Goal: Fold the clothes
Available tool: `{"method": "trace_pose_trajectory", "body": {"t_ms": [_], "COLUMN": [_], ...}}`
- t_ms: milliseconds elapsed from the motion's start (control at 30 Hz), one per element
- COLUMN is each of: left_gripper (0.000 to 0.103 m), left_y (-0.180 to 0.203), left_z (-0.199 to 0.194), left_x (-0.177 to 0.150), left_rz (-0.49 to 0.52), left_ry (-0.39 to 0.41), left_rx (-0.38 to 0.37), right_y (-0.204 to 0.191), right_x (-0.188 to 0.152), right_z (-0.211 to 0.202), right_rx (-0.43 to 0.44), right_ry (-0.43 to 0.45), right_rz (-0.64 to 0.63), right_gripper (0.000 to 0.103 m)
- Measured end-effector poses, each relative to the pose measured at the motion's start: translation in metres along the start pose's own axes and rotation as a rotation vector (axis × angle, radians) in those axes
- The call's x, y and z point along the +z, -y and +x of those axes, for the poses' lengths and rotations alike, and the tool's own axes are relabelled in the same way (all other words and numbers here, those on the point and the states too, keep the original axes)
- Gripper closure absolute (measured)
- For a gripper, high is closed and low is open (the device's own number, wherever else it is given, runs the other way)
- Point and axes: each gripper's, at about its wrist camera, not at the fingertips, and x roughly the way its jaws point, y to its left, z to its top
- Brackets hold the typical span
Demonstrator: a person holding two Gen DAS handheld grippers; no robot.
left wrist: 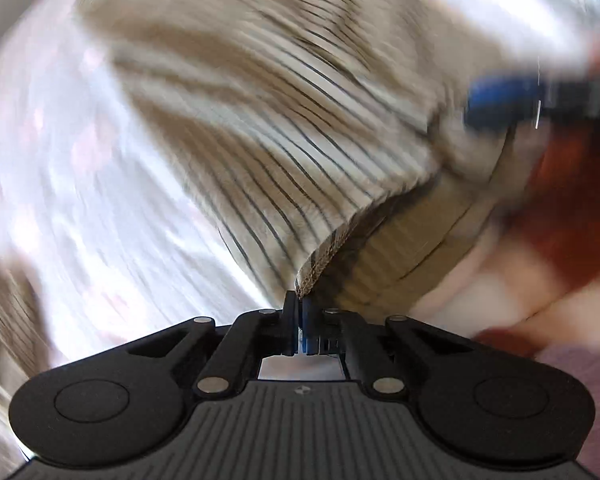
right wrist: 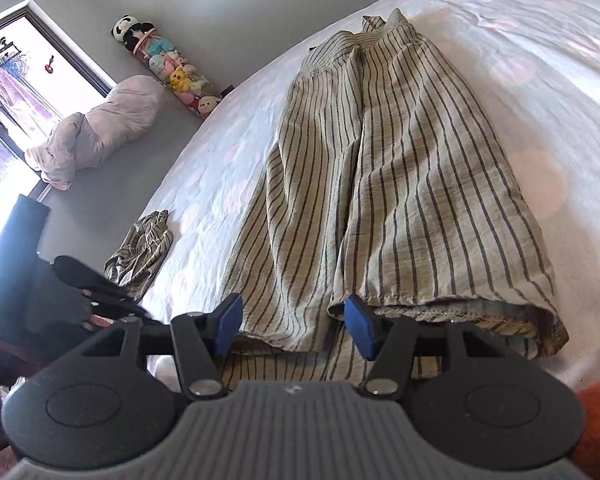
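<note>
A beige garment with dark stripes [right wrist: 380, 168] lies lengthwise on the white bed sheet [right wrist: 500, 20], its hem nearest me. My right gripper [right wrist: 294, 326] stands open just above that hem, and its blue pads [right wrist: 360, 328] touch no cloth. In the blurred left wrist view my left gripper [left wrist: 298, 308] points down and is shut on a corner of the striped garment [left wrist: 260, 140], which fans away from the fingertips. The right gripper's blue pad [left wrist: 500, 100] shows as a blur at the upper right. A small crumpled striped piece [right wrist: 140, 248] lies at the bed's left edge, with the left gripper [right wrist: 80, 284] beside it.
A bundled pale duvet [right wrist: 100, 128] lies on the grey floor by a bright window [right wrist: 12, 80]. A clear tube of plush toys [right wrist: 168, 68] leans at the wall. A black block [right wrist: 16, 260] stands at the left. Orange-red fabric [right wrist: 596, 420] shows at the lower right.
</note>
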Motion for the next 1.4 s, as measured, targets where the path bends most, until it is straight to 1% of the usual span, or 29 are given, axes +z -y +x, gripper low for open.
{"method": "trace_pose_trajectory", "body": {"t_ms": [100,167,200,333,400,467,500,533,633,700,767,833,900,933,967,1000,1033,1067,1100,1133,1200,1233,1300,1367,1400], "left_gripper": [0.103,0.103,0.103,0.103,0.103,0.103,0.103,0.103,0.103,0.103,0.103,0.103,0.103,0.103,0.103,0.103,0.103,0.103,0.103,0.103,0.103,0.103,0.103,0.103,0.103], "left_y": [-0.012,-0.012,-0.011,0.005,0.009,0.012,0.016,0.018,0.016,0.014,0.018,0.022,0.022,0.021,0.021,0.020,0.016,0.012,0.008,0.004,-0.002,-0.005,-0.005,-0.003,-0.001], "left_z": [0.002,0.004,0.005,0.007,0.008,0.009,0.010,0.010,0.011,0.010,0.004,-0.002,-0.003,-0.002,-0.001,0.001,0.003,0.004,0.006,0.008,0.013,0.015,0.015,0.015,0.015], "left_x": [-0.019,-0.023,-0.022,-0.014,-0.015,-0.015,-0.011,-0.010,-0.012,-0.013,-0.012,-0.010,-0.010,-0.011,-0.012,-0.014,-0.017,-0.021,-0.024,-0.028,-0.033,-0.036,-0.039,-0.041,-0.041], "left_rz": [-0.037,-0.036,-0.025,0.076,0.110,0.142,0.152,0.148,0.119,0.094,0.097,0.110,0.113,0.117,0.121,0.125,0.117,0.105,0.092,0.077,0.047,0.031,0.009,-0.012,-0.012], "left_ry": [-0.051,-0.076,-0.097,-0.176,-0.195,-0.212,-0.214,-0.213,-0.210,-0.211,-0.209,-0.207,-0.217,-0.227,-0.238,-0.249,-0.255,-0.260,-0.264,-0.262,-0.255,-0.251,-0.232,-0.210,-0.203], "left_rx": [0.006,-0.001,-0.004,-0.026,-0.039,-0.050,-0.051,-0.051,-0.068,-0.095,-0.121,-0.130,-0.124,-0.119,-0.115,-0.110,-0.109,-0.109,-0.109,-0.113,-0.125,-0.130,-0.170,-0.213,-0.222], "right_y": [0.000,-0.001,-0.001,0.000,0.001,0.001,0.000,0.000,-0.007,-0.024,-0.049,-0.070,-0.078,-0.082,-0.079,-0.076,-0.072,-0.067,-0.066,-0.065,-0.067,-0.068,-0.068,-0.062,-0.060], "right_x": [0.000,0.000,-0.001,-0.001,-0.001,-0.001,0.000,0.000,0.001,-0.001,-0.011,-0.025,-0.033,-0.036,-0.036,-0.033,-0.031,-0.027,-0.025,-0.024,-0.026,-0.027,-0.027,-0.023,-0.022], "right_z": [0.000,-0.001,-0.001,-0.002,-0.003,-0.003,-0.004,-0.003,0.006,0.017,0.028,0.038,0.047,0.052,0.054,0.055,0.057,0.058,0.058,0.057,0.054,0.053,0.048,0.040,0.036], "right_rx": [0.000,-0.001,-0.001,-0.004,-0.002,-0.005,-0.011,-0.026,-0.120,-0.195,-0.230,-0.254,-0.311,-0.340,-0.344,-0.343,-0.341,-0.328,-0.315,-0.302,-0.284,-0.276,-0.277,-0.275,-0.273], "right_ry": [0.000,0.001,0.001,0.003,0.006,0.007,0.005,-0.002,-0.053,-0.092,-0.124,-0.156,-0.170,-0.176,-0.178,-0.179,-0.180,-0.182,-0.177,-0.169,-0.146,-0.135,-0.125,-0.119,-0.113], "right_rz": [-0.005,-0.008,-0.009,-0.010,-0.003,-0.002,-0.007,-0.010,-0.039,-0.165,-0.358,-0.539,-0.628,-0.668,-0.653,-0.627,-0.600,-0.566,-0.551,-0.541,-0.551,-0.558,-0.546,-0.487,-0.463], "right_gripper": [0.043,0.043,0.043,0.043,0.042,0.037,0.037,0.036,0.036,0.036,0.036,0.036,0.037,0.039,0.045,0.051,0.063,0.068,0.069,0.075,0.090,0.103,0.103,0.103,0.103]}}
